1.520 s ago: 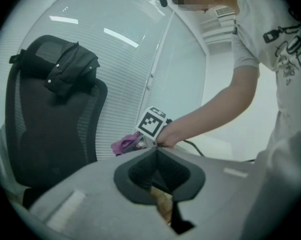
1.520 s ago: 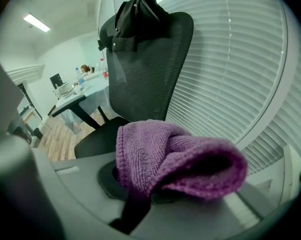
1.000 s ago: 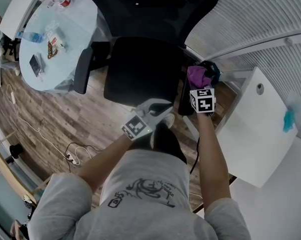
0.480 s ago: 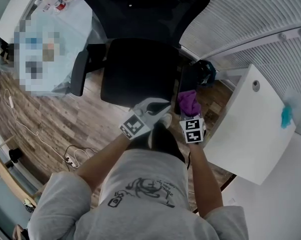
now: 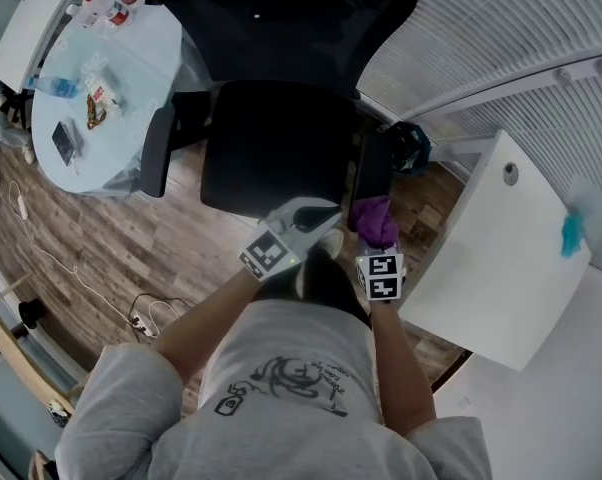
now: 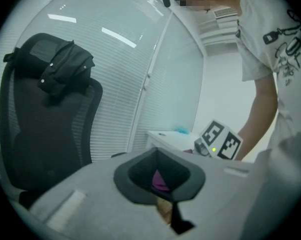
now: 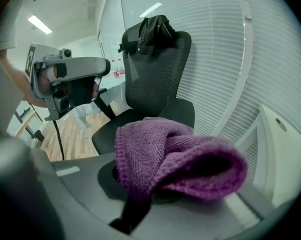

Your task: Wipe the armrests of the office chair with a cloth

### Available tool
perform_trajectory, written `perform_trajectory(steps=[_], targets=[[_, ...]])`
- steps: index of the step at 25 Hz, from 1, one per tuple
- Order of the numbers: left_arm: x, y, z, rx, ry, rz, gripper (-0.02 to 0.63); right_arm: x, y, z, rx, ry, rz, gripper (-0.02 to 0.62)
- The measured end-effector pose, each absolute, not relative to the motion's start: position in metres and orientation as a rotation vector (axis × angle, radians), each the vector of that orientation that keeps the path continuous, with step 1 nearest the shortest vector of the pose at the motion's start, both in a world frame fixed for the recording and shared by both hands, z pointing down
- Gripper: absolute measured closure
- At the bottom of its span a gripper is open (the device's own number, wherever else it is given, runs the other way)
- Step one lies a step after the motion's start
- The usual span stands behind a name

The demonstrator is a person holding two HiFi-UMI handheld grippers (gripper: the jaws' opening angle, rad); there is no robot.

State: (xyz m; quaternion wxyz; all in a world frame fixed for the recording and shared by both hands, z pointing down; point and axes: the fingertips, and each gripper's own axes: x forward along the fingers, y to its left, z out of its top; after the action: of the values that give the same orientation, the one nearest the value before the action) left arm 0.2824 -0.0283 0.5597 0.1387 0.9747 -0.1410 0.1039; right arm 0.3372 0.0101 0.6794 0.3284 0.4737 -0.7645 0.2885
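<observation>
Your purple cloth (image 5: 374,220) sits bunched at the near end of the chair's right armrest (image 5: 372,173), pinched in the closed jaws of your right gripper (image 7: 140,191). Over the last second it travels from the far end of that pad back toward you, so one full stroke along it looks done. Your left gripper (image 5: 319,214) hovers just beside it over the front edge of the seat (image 5: 271,148), jaws together on nothing, barely shifted. The left armrest (image 5: 158,148), across the seat, likely remains to be wiped
</observation>
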Motion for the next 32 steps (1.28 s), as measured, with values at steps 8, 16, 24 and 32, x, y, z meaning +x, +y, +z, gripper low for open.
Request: perform_trajectory(steps=[8,16,24,32], targets=[[0.269,-0.034,0.569,2.797,-0.433,0.319,0.604,0.346,-0.047,0.686,1.269,-1.992,0.803,0.566],[0.257,-0.038,0.576,2.775,-0.455,0.325,0.604,0.356,-0.132,0.694,1.241,-1.983,0.816,0.566],[0.254,-0.038,0.573,2.776,-0.469,0.321,0.604,0.362,-0.183,0.698,1.221,-1.967,0.828,0.566],[0.256,-0.031,0.572,2.774,-0.473,0.312,0.604,0.360,-0.178,0.696,1.238,-1.969,0.772,0.566]])
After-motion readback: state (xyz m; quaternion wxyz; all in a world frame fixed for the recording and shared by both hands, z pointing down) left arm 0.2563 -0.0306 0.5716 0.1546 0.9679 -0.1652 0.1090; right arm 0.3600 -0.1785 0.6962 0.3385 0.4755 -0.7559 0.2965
